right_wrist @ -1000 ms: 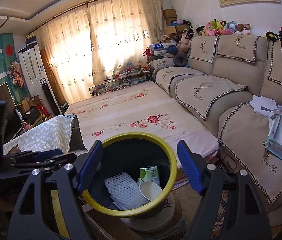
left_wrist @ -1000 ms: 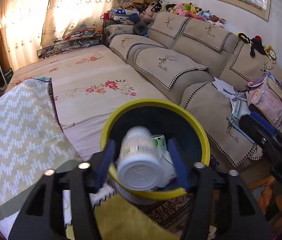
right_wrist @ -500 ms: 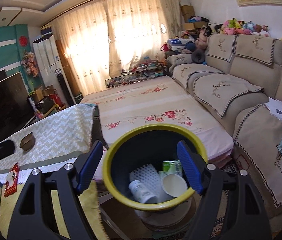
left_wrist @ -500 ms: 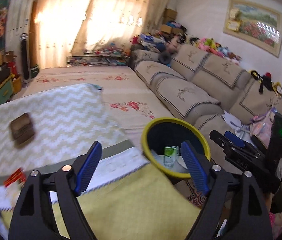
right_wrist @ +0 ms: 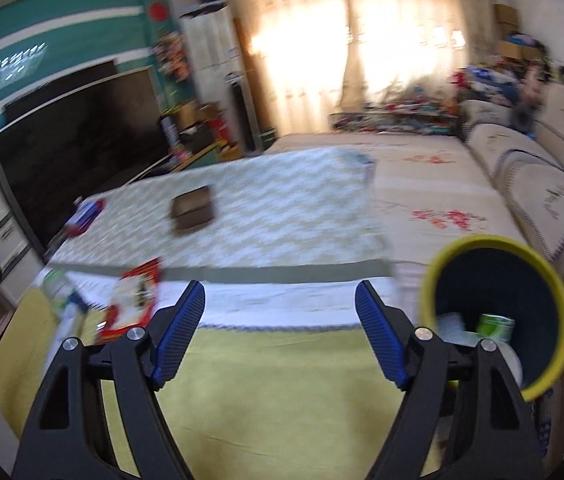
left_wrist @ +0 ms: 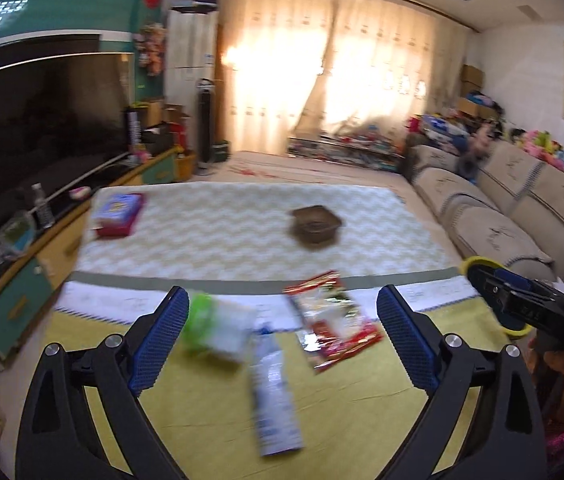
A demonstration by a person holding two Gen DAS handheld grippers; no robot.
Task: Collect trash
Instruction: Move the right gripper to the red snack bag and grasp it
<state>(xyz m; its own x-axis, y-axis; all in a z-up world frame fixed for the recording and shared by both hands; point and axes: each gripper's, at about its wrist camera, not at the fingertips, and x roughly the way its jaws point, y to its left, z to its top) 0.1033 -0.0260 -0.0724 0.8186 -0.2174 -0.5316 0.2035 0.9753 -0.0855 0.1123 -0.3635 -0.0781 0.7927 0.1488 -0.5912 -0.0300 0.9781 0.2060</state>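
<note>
My left gripper (left_wrist: pixel 282 328) hangs over the yellow cloth (left_wrist: pixel 210 408), its jaws still opening and gripping nothing. Beneath it lie a green-and-white cup (left_wrist: pixel 218 328), a white-and-blue wrapper (left_wrist: pixel 276 396) and a red snack packet (left_wrist: pixel 332 322). My right gripper (right_wrist: pixel 280 330) is open and empty above the same cloth. The yellow-rimmed dark bin (right_wrist: pixel 498 308) stands at the lower right of the right wrist view, with a green-labelled carton (right_wrist: pixel 496 326) and white trash inside. The red snack packet (right_wrist: pixel 134 300) lies left of the right gripper. All is motion-blurred.
A brown box (left_wrist: pixel 316 224) and a red-and-blue pack (left_wrist: pixel 120 214) lie on the zigzag-patterned cover (left_wrist: pixel 222 232). A large dark TV (left_wrist: pixel 42 128) stands on the left, a beige sofa (left_wrist: pixel 522 208) on the right. A hand holding the right gripper's body (left_wrist: pixel 530 308) shows at the right edge.
The left gripper let a white bottle drop into the bin, opened wider and swung left over the littered cloth. The right gripper also swung left, so the bin slid to its right.
</note>
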